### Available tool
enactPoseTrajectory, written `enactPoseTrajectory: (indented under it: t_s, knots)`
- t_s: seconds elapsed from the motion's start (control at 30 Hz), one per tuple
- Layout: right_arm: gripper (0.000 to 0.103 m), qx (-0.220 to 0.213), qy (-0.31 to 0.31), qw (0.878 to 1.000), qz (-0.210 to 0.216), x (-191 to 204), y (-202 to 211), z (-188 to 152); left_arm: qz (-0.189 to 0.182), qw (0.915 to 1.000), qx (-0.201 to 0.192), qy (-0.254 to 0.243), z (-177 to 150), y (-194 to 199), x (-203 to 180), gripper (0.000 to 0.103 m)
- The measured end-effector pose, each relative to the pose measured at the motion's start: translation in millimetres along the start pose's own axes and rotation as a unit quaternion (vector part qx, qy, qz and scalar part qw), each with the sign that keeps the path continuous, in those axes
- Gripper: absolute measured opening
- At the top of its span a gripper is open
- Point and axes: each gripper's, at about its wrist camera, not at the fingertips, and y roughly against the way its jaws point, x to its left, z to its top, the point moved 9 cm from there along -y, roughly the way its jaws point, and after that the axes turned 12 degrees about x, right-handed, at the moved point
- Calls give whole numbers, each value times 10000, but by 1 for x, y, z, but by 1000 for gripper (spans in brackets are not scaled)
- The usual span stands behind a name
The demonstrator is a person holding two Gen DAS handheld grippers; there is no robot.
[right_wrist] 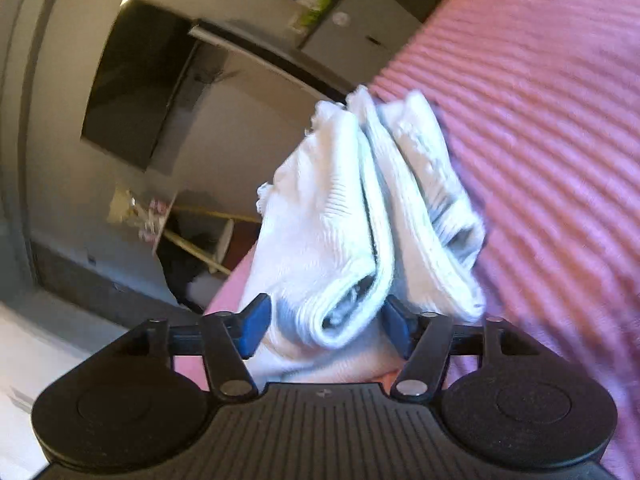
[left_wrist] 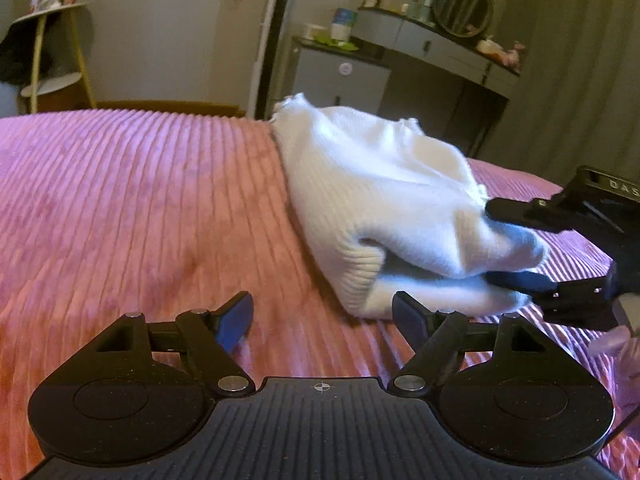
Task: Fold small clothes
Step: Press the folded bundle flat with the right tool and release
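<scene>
A white ribbed knit garment (left_wrist: pixel 380 184) lies folded over on the pink ribbed bedspread (left_wrist: pixel 140 200). My right gripper (left_wrist: pixel 504 244) comes in from the right with one finger above and one below the garment's near right fold. In the right wrist view the rolled fold of the garment (right_wrist: pixel 340 208) sits between the blue pads (right_wrist: pixel 256 328), which stand apart and do not squeeze it, so my right gripper (right_wrist: pixel 325 328) is open. My left gripper (left_wrist: pixel 324 316) is open just in front of the garment's near edge, with only bedspread between its fingers.
The bedspread (right_wrist: pixel 540 120) stretches wide to the left of the garment. Beyond the bed's far edge stand a grey cabinet (left_wrist: pixel 340 76), a dresser with a round mirror (left_wrist: pixel 460 4) and a shelf stand (left_wrist: pixel 52 52). A dark panel (right_wrist: pixel 136 80) hangs on the wall.
</scene>
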Motion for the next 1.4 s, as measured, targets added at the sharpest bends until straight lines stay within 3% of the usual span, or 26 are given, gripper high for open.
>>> enactPoseTrajectory:
  t_s: [0.03,0.07,0.13,0.2,0.3,0.43,0.53,0.6,0.7,0.8,0.87,0.93,1.17,1.3,1.4]
  knots:
    - [48,5,-22,10000,69,1,-6,3,40,10000,25,47,-1,-2,2,82]
    - [30,16,-23,10000,30,1,-11,5,72,9999,42,70,-1,-3,4,82]
    - [18,54,203,9996,-179,7,-17,7,100,9999,22,95,-2,-4,6,82]
    - [16,-158,895,9940,-605,26,-8,9,152,9998,0,143,-1,-3,7,83]
    - [15,-826,2164,9666,-1098,64,19,9,145,9997,13,188,-1,-4,8,83]
    - [15,-1051,2584,9425,-1841,52,29,10,150,9998,27,157,-2,-3,7,85]
    - [15,-657,1951,9550,-2134,3,13,19,147,9998,65,97,-3,-2,4,86]
    - [15,-701,1992,9543,-2117,-6,8,17,116,9998,119,86,-3,-2,3,86]
    - [25,-673,1855,9593,-2022,1,14,20,-18,9996,200,204,-2,2,4,86]
    - [34,-834,1927,9532,-2176,10,28,22,-277,9983,269,444,1,7,6,86]
    - [49,-903,1934,9545,-2084,10,35,20,-462,9971,225,566,5,13,6,86]
    - [61,-844,1780,9633,-1823,7,34,21,-646,9958,162,624,9,18,3,87]
    - [65,-500,1342,9800,-1384,-13,18,38,-1315,9884,216,733,35,5,0,87]
    - [67,-212,1103,9869,-1155,-24,1,55,-1538,9830,507,863,57,-28,1,86]
    - [70,-11,955,9915,-878,-29,-10,68,-1827,9736,837,1087,71,-55,-4,81]
